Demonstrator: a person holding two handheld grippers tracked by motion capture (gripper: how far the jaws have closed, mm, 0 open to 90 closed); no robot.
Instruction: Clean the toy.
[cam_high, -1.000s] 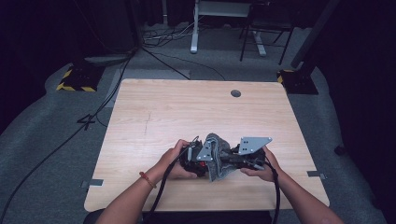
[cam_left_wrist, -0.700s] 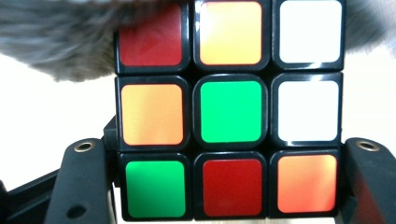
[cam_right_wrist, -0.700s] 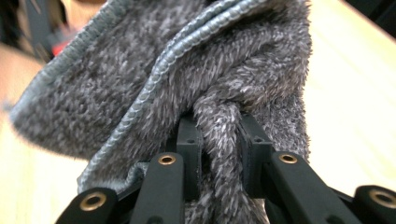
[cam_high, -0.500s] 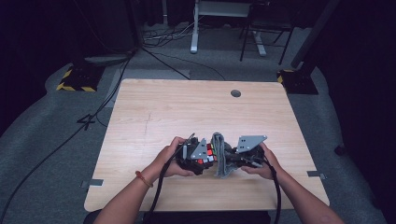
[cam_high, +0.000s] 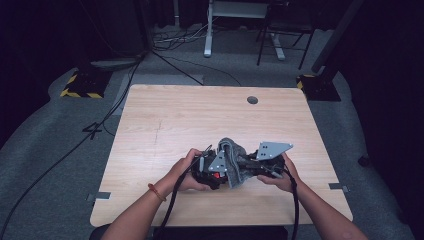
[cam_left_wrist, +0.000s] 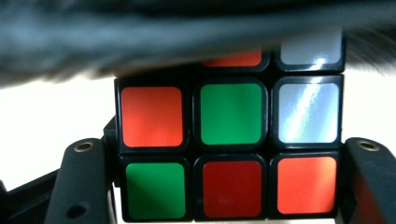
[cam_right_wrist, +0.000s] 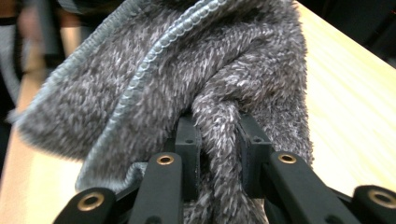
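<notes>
Wooden table (cam_high: 165, 125), grey cloth (cam_high: 235, 160) bunched upright between cube-holding left tool (cam_high: 212, 172) and right tool (cam_high: 252, 170)

Bare forearms, an orange-red band on the left wrist (cam_high: 152, 191), black left hand-held gripper (cam_high: 212, 172) and right hand-held gripper (cam_high: 252, 167) with brass-ringed screw holes, grey three-cornered plates, trailing black cables (cam_high: 172, 207)
</notes>
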